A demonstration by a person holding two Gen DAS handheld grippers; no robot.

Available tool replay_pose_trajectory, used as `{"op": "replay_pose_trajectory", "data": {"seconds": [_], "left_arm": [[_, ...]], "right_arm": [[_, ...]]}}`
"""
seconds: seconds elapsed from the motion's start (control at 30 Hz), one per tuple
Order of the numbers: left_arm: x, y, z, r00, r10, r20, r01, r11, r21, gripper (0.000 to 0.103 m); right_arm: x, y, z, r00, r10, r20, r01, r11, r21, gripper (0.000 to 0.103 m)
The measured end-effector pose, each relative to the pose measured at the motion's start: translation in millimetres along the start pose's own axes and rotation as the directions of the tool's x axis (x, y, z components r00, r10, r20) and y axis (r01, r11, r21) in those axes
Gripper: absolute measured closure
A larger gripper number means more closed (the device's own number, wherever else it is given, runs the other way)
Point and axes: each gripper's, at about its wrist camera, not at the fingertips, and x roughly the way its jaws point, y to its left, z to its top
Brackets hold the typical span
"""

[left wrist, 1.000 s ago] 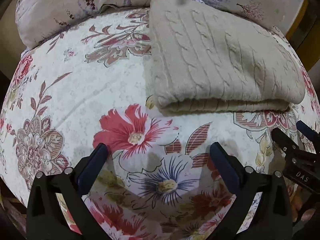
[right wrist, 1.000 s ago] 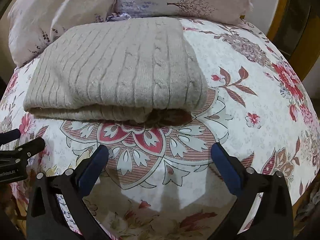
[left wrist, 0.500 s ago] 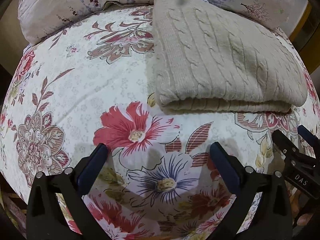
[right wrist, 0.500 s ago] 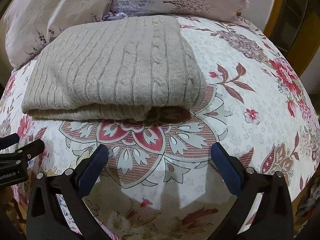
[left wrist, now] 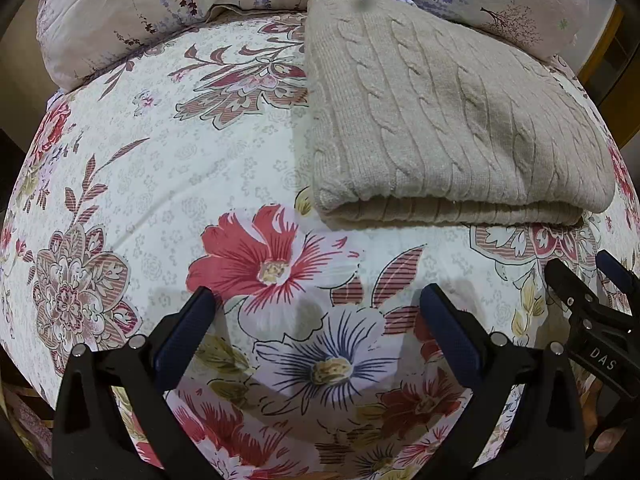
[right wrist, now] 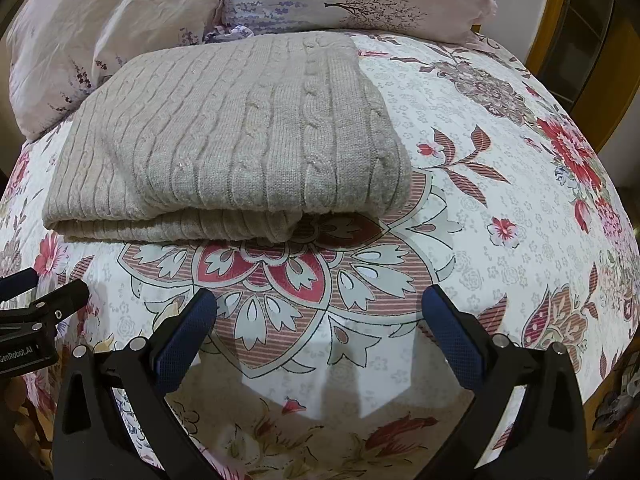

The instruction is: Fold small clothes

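Note:
A beige cable-knit sweater (left wrist: 448, 128) lies folded in a neat rectangle on the floral bedspread (left wrist: 192, 168); it also shows in the right wrist view (right wrist: 240, 136). My left gripper (left wrist: 316, 300) is open and empty, a short way in front of the sweater's near left corner. My right gripper (right wrist: 320, 300) is open and empty, in front of the sweater's near right edge. The right gripper also shows at the right edge of the left wrist view (left wrist: 588, 276), and the left gripper at the left edge of the right wrist view (right wrist: 44, 292).
Two pale floral pillows (right wrist: 120, 24) lie behind the sweater at the head of the bed. A wooden frame (right wrist: 552, 28) stands at the far right. The bedspread (right wrist: 500, 208) stretches out to the left and right of the sweater.
Both grippers have drawn back slightly from the sweater and stay open. The sweater has not moved.

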Motion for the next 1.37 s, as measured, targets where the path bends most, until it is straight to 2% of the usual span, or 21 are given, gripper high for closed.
{"op": "replay_pose_trajectory", "data": {"seconds": [1.37], "left_arm": [[2.0, -0.3, 4.8, 1.000, 0.000, -0.003, 0.000, 1.000, 0.002, 0.002]], "right_arm": [[-1.5, 0.1, -0.3, 1.000, 0.001, 0.004, -0.001, 1.000, -0.002, 0.001]]}}
